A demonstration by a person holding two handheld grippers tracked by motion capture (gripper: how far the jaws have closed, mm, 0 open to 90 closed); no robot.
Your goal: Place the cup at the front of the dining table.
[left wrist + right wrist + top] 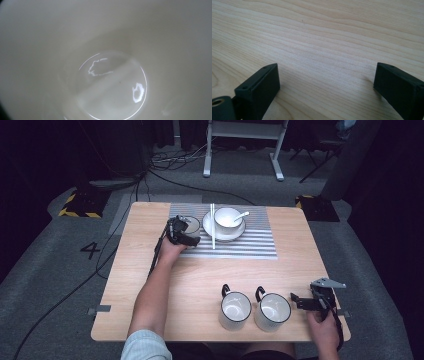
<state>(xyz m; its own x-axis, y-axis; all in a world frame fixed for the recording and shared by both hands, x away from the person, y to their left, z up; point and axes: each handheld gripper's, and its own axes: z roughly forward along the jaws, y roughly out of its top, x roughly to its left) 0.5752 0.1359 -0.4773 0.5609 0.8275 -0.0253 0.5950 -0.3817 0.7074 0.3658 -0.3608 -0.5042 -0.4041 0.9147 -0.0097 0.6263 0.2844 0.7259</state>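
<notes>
The left gripper (181,231) is held over a cup (192,224) on the striped mat (250,245); its fingers' state cannot be told. The right gripper (306,302), fingers apart, rests just right of two mugs (272,311).

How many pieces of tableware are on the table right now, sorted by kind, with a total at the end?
Mugs: 3, two near the front edge and one at the left gripper
Bowls: 1
Plates: 1, under the bowl
Spoons: 1, in the bowl
Chopsticks: 1 pair
Placemats: 1, striped
Total: 8
</notes>
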